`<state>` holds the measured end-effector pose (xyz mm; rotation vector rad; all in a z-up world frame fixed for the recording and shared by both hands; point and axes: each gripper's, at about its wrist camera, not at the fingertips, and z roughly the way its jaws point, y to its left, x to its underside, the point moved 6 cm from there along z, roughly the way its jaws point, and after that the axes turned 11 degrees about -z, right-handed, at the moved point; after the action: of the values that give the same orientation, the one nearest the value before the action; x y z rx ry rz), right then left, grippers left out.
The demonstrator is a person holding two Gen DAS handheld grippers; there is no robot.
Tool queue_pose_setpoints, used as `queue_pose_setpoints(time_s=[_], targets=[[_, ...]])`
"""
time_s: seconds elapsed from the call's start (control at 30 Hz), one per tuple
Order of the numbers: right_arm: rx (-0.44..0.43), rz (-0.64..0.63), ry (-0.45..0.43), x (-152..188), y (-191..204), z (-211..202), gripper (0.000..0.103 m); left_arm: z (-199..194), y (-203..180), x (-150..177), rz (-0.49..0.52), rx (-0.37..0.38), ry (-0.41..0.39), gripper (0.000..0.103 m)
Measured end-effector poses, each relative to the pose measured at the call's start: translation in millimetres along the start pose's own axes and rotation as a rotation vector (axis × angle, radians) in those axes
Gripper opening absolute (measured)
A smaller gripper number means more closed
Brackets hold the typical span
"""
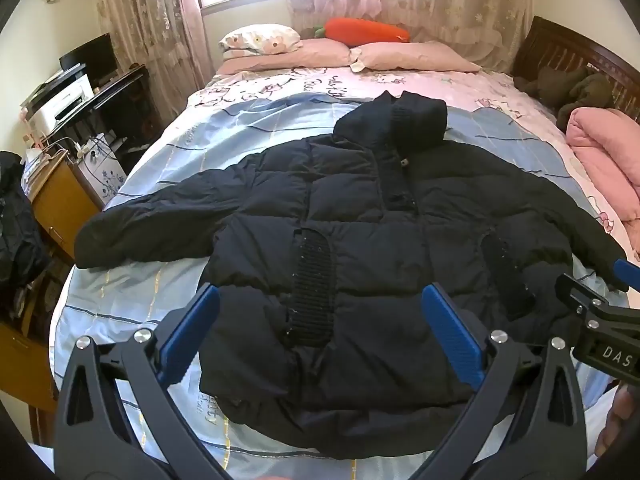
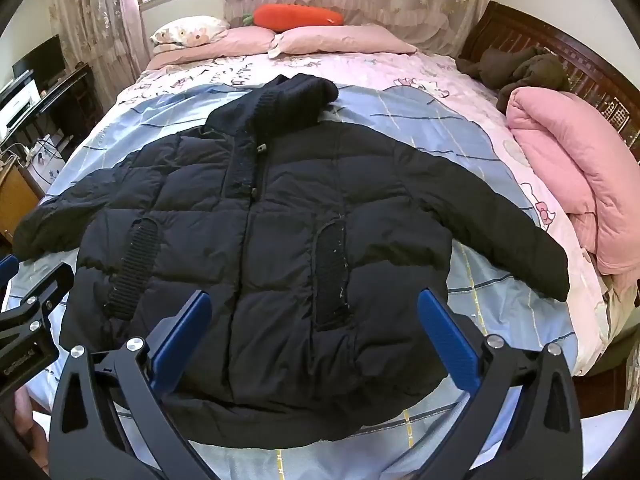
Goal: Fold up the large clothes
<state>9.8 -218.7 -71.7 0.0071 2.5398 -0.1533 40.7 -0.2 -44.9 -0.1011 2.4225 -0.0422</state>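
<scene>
A black puffer jacket (image 1: 360, 208) lies front up and spread flat on the bed, hood toward the pillows, both sleeves out to the sides. It also shows in the right wrist view (image 2: 280, 220). My left gripper (image 1: 320, 296) is open and empty, hovering above the jacket's lower left part near the hem. My right gripper (image 2: 314, 300) is open and empty, above the jacket's lower right part. The right gripper shows at the right edge of the left wrist view (image 1: 600, 312), and the left gripper at the left edge of the right wrist view (image 2: 28, 312).
The bed (image 1: 168, 152) has a blue and pink sheet. Pink pillows (image 1: 412, 56) and an orange carrot plush (image 1: 366, 30) lie at its head. A folded pink quilt (image 2: 576, 168) and dark clothes (image 2: 516, 68) lie on the right. A desk with a printer (image 1: 64, 100) stands on the left.
</scene>
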Motion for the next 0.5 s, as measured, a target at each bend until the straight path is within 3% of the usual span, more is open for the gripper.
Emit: queue_pose_setpoints(time_s=[0.5], targets=[[0.007,-0.003,0.001,-1,3,-1,0.102,-10,-4,5,0.002,0.003,-0.016,0.101]])
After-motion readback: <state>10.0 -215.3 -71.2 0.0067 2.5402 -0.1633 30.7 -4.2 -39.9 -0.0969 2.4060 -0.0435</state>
